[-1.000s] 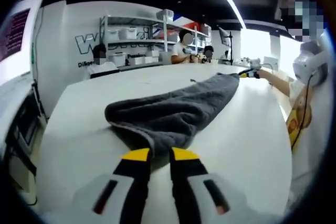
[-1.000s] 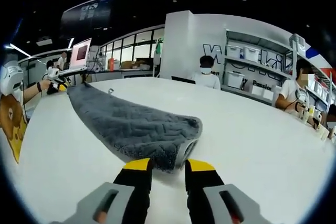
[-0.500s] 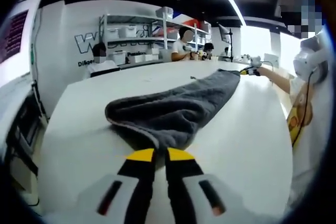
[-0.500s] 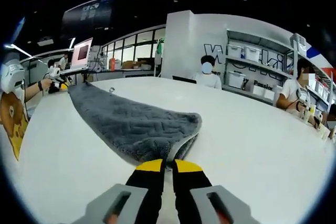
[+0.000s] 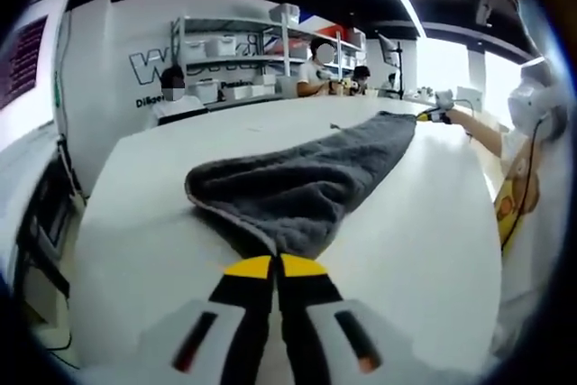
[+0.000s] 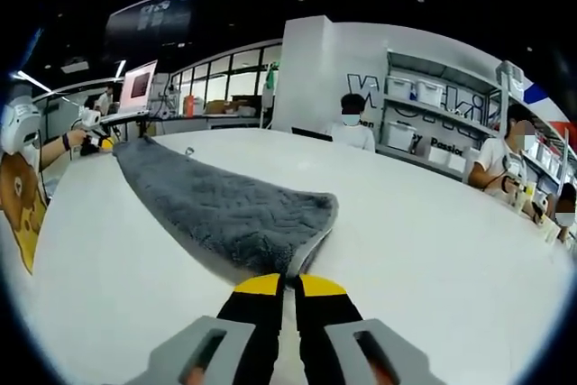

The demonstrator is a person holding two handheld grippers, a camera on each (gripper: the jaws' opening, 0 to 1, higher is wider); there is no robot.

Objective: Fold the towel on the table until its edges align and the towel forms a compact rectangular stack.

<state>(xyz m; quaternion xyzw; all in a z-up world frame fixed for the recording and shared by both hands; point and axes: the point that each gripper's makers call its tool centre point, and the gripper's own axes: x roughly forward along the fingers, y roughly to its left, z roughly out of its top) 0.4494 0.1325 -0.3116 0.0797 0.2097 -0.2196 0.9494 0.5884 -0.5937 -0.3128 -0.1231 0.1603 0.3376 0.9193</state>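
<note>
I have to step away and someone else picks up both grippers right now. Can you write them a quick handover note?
Left gripper: jaws shut on one end of the grey towel.
Right gripper: jaws shut on the opposite end of the towel.
The towel lies stretched in a long, narrow band on the white table, already doubled lengthwise, with a small loop near its far end in the right gripper view.
Done: both ends are gripped.
Left: bring the ends together, align the edges, and fold again into a compact rectangular stack, keeping the towel in view.
</note>
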